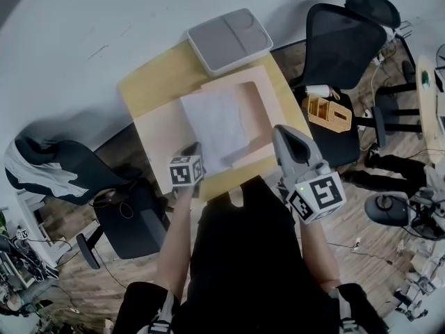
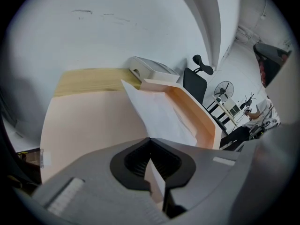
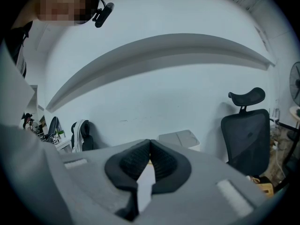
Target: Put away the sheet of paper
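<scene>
The sheet of paper [image 1: 215, 124] lies in the middle of the wooden table [image 1: 149, 82], on what looks like an open peach folder [image 1: 156, 138] whose right cover stands half up beside it. The left gripper [image 1: 197, 148] is at the near left corner of the sheet. In the left gripper view its jaws are pressed together and the edge of the sheet [image 2: 161, 114] runs straight into their tip [image 2: 149, 139], so I judge that it pinches the paper there. That side of the sheet looks a little lifted from the folder [image 2: 84, 121]. The right gripper [image 1: 277, 131] hangs above the near right corner of the table, with its jaws closed on nothing [image 3: 150, 140], and it looks at the far wall. To do this step well, I think the left gripper should guide the paper flat and slowly toward the standing cover without pulling hard, because a thin sheet held at one corner bends and can tear. The free right gripper could then press the cover down over it. A grey box [image 1: 228, 39] stands at the far edge of the table, apart from the work.
</scene>
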Motion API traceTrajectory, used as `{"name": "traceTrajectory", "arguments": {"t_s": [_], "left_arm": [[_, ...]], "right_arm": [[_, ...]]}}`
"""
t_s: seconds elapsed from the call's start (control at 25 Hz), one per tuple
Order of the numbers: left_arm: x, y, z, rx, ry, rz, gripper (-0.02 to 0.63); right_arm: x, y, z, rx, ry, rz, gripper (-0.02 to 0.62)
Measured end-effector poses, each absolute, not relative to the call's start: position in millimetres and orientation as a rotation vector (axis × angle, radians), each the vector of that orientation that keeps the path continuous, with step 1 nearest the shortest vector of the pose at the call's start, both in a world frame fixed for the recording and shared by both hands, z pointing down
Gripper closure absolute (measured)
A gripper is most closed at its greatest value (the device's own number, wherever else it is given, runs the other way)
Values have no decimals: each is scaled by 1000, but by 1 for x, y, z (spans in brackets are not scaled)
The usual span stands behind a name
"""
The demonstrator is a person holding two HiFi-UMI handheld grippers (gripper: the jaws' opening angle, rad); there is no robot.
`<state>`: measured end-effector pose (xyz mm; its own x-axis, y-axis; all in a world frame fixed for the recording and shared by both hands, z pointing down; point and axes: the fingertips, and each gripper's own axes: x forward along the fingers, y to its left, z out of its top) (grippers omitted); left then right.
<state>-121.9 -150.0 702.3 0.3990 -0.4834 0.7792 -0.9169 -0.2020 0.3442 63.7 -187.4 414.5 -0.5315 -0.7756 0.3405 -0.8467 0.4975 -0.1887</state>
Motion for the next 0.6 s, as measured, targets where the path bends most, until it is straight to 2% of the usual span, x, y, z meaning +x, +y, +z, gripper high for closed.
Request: {"name": "traceTrajectory", "arguments": {"t_s": [0.6], "left_arm": [[-82,-163,707,1823,-1185,671,598]], "right_arm": [[82,-207,424,1348,-2538,527,595]]}}
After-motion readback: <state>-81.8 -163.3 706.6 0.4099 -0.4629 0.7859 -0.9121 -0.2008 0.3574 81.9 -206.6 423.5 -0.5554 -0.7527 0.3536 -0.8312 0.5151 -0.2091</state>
